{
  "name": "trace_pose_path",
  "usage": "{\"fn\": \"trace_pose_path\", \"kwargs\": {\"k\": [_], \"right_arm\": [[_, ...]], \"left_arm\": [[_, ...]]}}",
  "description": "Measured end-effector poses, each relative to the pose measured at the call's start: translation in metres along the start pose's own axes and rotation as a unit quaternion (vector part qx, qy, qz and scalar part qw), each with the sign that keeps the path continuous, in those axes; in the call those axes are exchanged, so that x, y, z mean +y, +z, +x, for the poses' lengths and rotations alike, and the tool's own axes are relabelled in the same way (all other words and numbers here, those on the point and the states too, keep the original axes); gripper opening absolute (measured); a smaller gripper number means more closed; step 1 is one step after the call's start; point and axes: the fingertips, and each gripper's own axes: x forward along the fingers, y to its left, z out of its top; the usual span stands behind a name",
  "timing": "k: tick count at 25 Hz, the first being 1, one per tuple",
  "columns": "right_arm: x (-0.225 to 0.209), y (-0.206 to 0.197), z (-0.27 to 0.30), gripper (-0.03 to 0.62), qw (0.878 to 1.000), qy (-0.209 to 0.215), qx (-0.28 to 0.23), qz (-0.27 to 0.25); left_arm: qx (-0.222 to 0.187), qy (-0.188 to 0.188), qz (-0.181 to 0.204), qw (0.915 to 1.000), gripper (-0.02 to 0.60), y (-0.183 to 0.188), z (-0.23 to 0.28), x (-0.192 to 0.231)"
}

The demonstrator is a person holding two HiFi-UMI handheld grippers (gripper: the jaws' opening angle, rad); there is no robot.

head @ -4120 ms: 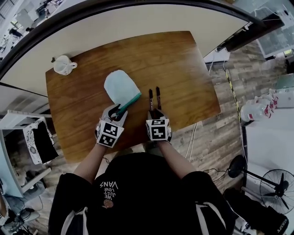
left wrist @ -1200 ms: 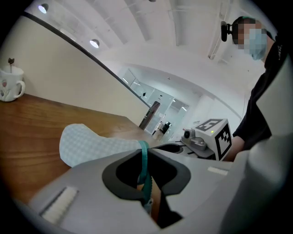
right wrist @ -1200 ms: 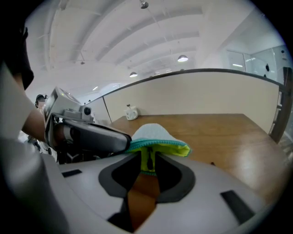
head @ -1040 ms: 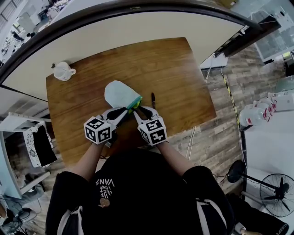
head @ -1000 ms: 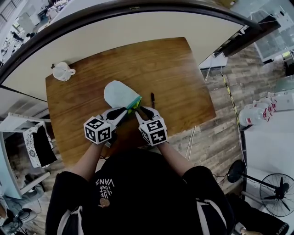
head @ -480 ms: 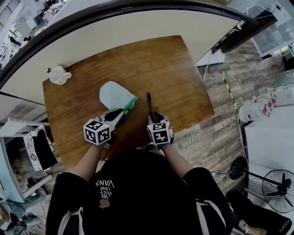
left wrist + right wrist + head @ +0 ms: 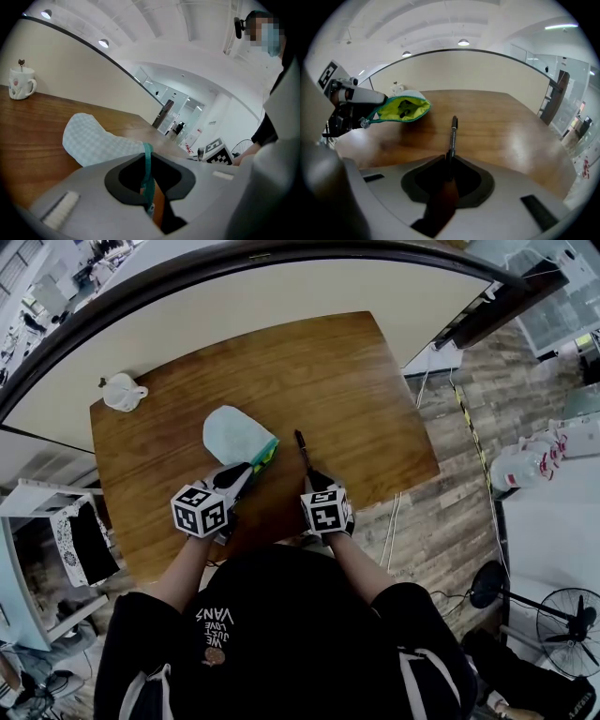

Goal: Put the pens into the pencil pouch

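The light blue pencil pouch lies on the wooden table, its yellow-green mouth gaping toward the right. My left gripper is shut on the pouch's teal zipper edge and holds that mouth up. One black pen lies on the wood just right of the pouch. My right gripper points steeply down at the pen's near end. Its jaws have just been closing, and the pen sits between the tips of the right gripper, gripped at its sides.
A white mug stands at the table's far left corner. The table's near edge runs just under both grippers. A fan and cables are on the floor to the right.
My right gripper left the pouch's mouth, swung right and down, and came onto the pen on the table. Four seconds ago two pens lay there. The left gripper kept still.
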Motion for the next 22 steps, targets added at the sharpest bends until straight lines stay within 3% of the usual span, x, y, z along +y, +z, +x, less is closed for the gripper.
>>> {"fn": "trace_pose_path", "kwargs": {"k": [9,14,22], "right_arm": [[0.001,0.004,-0.018,0.066,1.000,-0.003,-0.011,0.000],[0.019,0.007,-0.036,0.066,0.999,0.026,-0.025,0.005],[0.047,0.014,-0.053,0.066,0.996,0.073,-0.028,-0.051]], "left_arm": [[0.002,0.005,-0.004,1.0000,0.048,-0.001,0.002,0.002],[-0.002,0.009,-0.010,0.9999,0.048,0.001,0.005,0.006],[-0.004,0.001,-0.007,1.0000,0.048,0.006,0.012,0.002]]}}
